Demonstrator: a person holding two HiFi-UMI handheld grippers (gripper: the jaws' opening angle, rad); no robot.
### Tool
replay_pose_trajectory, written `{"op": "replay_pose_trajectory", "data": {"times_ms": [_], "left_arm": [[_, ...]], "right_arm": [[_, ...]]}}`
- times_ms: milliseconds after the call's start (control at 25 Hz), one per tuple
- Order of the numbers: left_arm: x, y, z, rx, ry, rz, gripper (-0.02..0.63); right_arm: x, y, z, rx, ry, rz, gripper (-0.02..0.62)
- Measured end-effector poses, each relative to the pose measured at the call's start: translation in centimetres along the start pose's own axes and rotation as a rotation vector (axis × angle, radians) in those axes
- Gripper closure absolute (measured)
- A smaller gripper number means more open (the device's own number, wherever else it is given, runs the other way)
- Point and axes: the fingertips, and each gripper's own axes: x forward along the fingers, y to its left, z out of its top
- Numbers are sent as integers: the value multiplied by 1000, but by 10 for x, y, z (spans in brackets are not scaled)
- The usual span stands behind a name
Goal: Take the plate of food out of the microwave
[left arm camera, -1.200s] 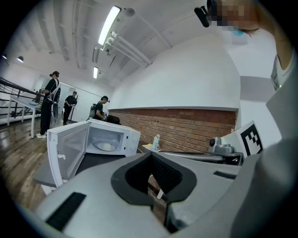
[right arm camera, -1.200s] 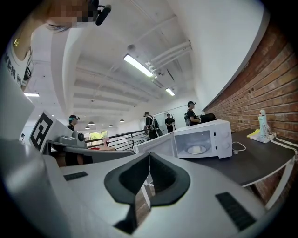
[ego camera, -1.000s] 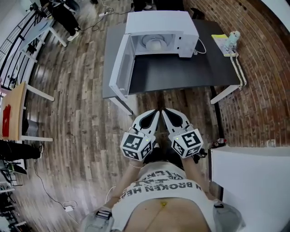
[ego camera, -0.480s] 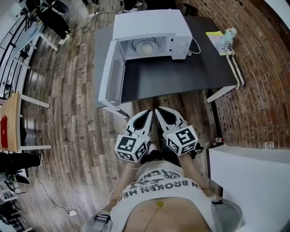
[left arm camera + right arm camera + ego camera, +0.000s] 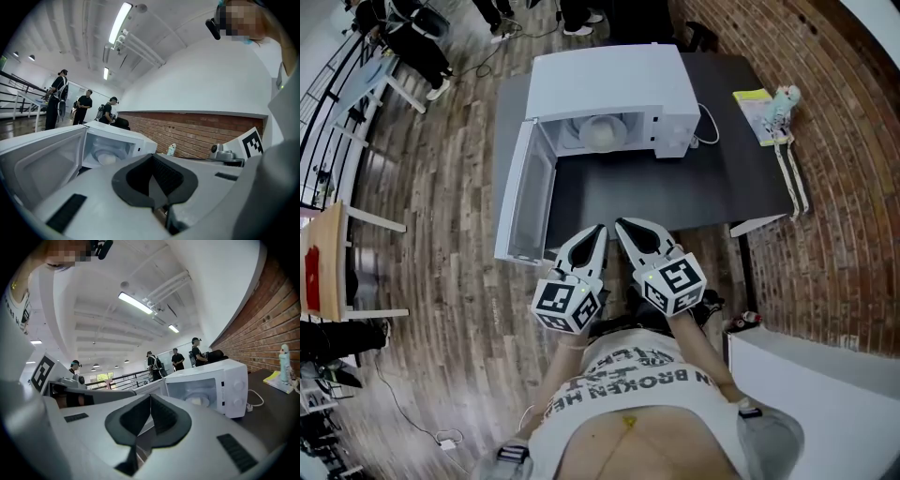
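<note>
A white microwave (image 5: 609, 84) stands at the back of a dark table (image 5: 675, 187), its door (image 5: 525, 202) swung wide open to the left. Inside it sits a pale plate of food (image 5: 602, 133), also seen in the left gripper view (image 5: 105, 158) and the right gripper view (image 5: 199, 401). My left gripper (image 5: 600, 228) and right gripper (image 5: 619, 223) are side by side at the table's near edge, pointing at the microwave. Both are shut and hold nothing. Each is well short of the plate.
A yellow booklet and a small figurine (image 5: 773, 98) lie at the table's right end, and a white cable (image 5: 708, 122) runs from the microwave. A brick wall (image 5: 853, 206) lies to the right, a white counter (image 5: 825, 375) at the near right. Several people stand beyond.
Both grippers have moved forward together toward the table and now reach its near edge. The microwave sits closer in the head view. Both jaws stayed shut.
</note>
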Motion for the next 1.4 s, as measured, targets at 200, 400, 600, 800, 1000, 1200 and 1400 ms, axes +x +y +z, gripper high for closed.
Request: {"op": "replay_pose_trajectory", "data": {"times_ms": [200, 400, 600, 800, 1000, 1200, 1400], "left_arm": [[38, -2, 6, -6, 6, 18, 600], [71, -4, 6, -19, 2, 38, 600], [89, -2, 1, -40, -14, 73, 600], [96, 7, -1, -77, -17, 106, 600], [105, 20, 6, -58, -16, 125, 600], [121, 35, 8, -72, 10, 89, 600], [138, 58, 25, -63, 9, 49, 600]], "right_arm": [[4, -37, 11, -4, 6, 13, 586], [7, -72, 19, -12, 5, 26, 586], [14, -93, 18, -30, 20, 55, 586], [24, -102, 19, -29, 33, 79, 586], [38, -111, 24, -30, 32, 85, 586], [53, -122, 27, -19, 25, 48, 586], [79, -133, 38, -10, 6, 6, 586]]}}
